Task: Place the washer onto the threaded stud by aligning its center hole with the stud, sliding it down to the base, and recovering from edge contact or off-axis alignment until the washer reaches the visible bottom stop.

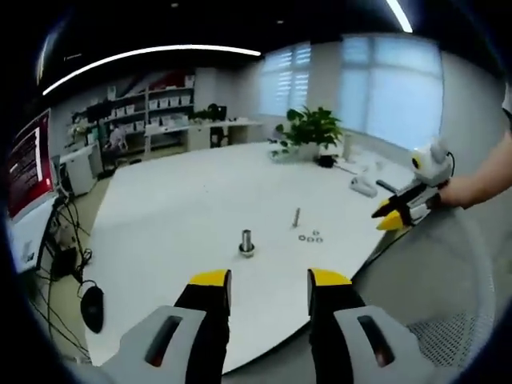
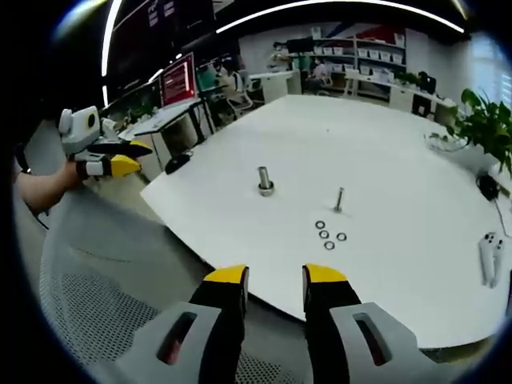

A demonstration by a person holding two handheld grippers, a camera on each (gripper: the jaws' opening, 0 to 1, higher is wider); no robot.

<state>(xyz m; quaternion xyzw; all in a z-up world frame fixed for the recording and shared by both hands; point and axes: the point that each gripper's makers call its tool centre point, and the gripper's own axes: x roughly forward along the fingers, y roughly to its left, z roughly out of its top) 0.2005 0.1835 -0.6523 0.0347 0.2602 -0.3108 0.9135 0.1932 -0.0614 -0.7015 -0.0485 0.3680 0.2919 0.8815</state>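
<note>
Plainly: both grippers empty, washers loose by the stud

Much here is too small to read well. The washers (image 2: pixel 329 236) are four tiny rings lying flat on the white counter (image 2: pixel 384 144); I cannot make out their centre holes or their finish beyond a dull grey. They sit in a loose cluster just beside the foot of the threaded stud (image 2: pixel 339 200), which stands upright as a thin grey pin; its threads and its bottom stop are not discernible. In the left gripper view the same washers (image 1: pixel 310 237) blur into three or four specks near the stud (image 1: pixel 296 217).

A red monitor screen (image 2: pixel 178 80) carries pale lines of writing, too blurred to read. The shelf boxes (image 2: pixel 376 54) show no legible labels.

Well apart from the stud stands a thicker metal cylinder on a wide base (image 2: pixel 265 181).

My left gripper (image 1: pixel 269 292) has its yellow-tipped jaws parted with nothing between them, low over the counter edge. My right gripper (image 2: pixel 274 286) is likewise spread and empty, above a mesh chair back (image 2: pixel 96 304). In the left gripper view my right gripper (image 1: pixel 392 218) comes in from the right, cut off at my forearm. A white controller (image 2: pixel 488 256) lies near the counter's far edge, beside a potted plant (image 2: pixel 484 128).
</note>
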